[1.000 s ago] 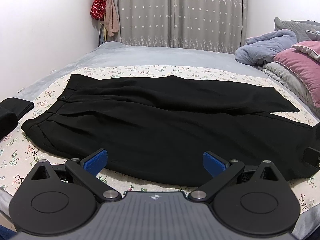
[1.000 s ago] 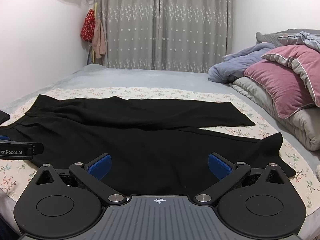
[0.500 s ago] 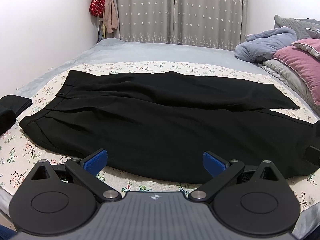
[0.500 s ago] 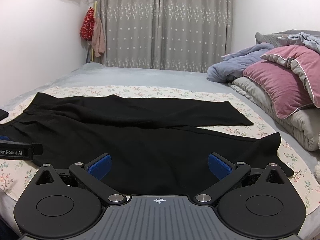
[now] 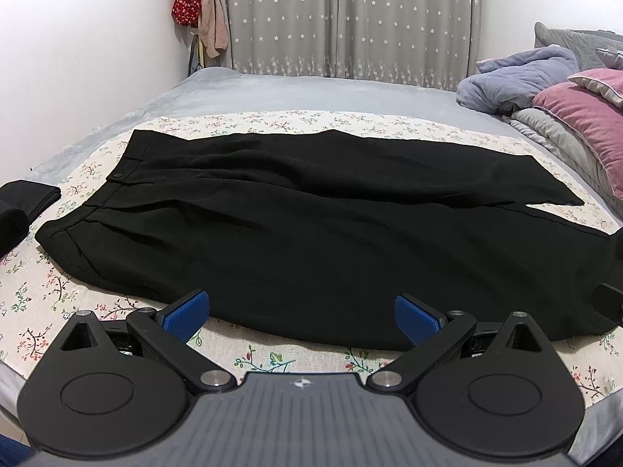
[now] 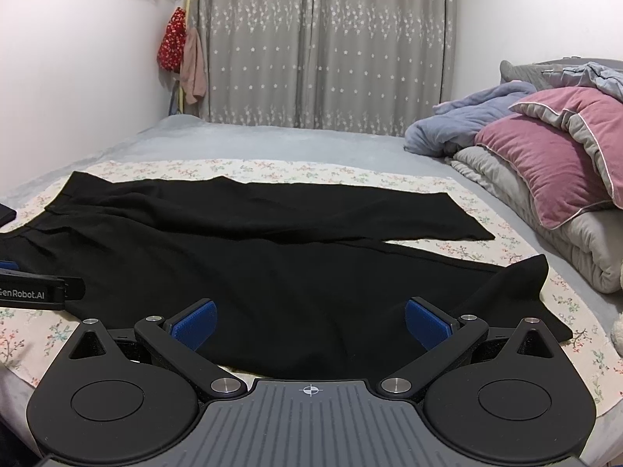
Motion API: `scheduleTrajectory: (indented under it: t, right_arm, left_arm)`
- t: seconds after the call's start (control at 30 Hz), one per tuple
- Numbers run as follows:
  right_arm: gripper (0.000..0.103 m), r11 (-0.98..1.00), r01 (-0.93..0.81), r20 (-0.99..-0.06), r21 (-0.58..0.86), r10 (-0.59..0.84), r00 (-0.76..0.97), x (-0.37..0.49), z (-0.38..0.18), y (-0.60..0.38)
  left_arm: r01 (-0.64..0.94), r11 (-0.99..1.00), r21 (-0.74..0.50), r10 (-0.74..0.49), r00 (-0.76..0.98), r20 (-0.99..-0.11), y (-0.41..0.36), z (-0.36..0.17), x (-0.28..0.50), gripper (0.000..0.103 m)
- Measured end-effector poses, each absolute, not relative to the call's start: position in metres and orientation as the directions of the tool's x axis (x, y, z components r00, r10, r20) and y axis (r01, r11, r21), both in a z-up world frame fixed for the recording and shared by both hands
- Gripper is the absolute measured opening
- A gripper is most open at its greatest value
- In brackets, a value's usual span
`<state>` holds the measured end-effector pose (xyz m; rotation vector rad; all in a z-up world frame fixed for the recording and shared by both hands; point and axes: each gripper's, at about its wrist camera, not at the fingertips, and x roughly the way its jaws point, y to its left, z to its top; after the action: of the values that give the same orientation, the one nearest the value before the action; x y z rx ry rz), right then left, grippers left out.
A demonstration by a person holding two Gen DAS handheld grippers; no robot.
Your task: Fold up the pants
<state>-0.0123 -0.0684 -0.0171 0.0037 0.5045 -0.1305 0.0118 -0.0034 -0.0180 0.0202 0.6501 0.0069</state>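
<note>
Both my left gripper (image 5: 300,313) and right gripper (image 6: 309,317) gape empty; pants (image 5: 311,233) lie crosswise ahead, waistband leftward.

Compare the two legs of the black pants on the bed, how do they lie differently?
The far leg lies flat with a straight hem; the near leg has its hem corner flipped up. The far leg looks narrower, the near leg broader, closest to both open grippers, left and right. Both are black, spread on the floral sheet.
</note>
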Motion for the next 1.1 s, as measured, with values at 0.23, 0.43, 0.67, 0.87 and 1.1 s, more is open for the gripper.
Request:
scheduleTrajectory:
  t: [0.23,0.43,0.67,0.87,1.1]
  right_arm:
    - [0.103,0.992,0.121,-0.486,-0.024,-0.118,0.866,-0.0128,-0.0172,-0.0712]
    - [0.103,0.993,0.118,-0.488,-0.031,-0.118,0.865,-0.0141,-0.0171,-0.0724]
    - [0.103,0.993,0.117,-0.490,-0.037,-0.119,0.864,-0.0139,-0.0173,-0.0690]
    - [0.103,0.993,0.113,-0.491,-0.043,-0.119,0.863,-0.0131,-0.0170,-0.0669]
    - [0.103,0.993,0.111,-0.492,-0.048,-0.120,0.862,-0.0136,-0.0171,-0.0653]
  left_arm:
    - [0.002,1.000,0.021,0.011,0.795,-0.606,-0.0042,-0.0198,0.0112,0.103]
    - [0.004,1.000,0.023,0.010,0.794,-0.607,-0.0039,-0.0203,0.0126,0.103]
    - [0.007,1.000,0.023,0.008,0.794,-0.608,-0.0038,-0.0216,0.0124,0.103]
    - [0.010,1.000,0.026,0.008,0.792,-0.610,-0.0047,-0.0228,0.0122,0.103]
    - [0.013,1.000,0.026,0.006,0.790,-0.614,-0.0040,-0.0229,0.0127,0.103]
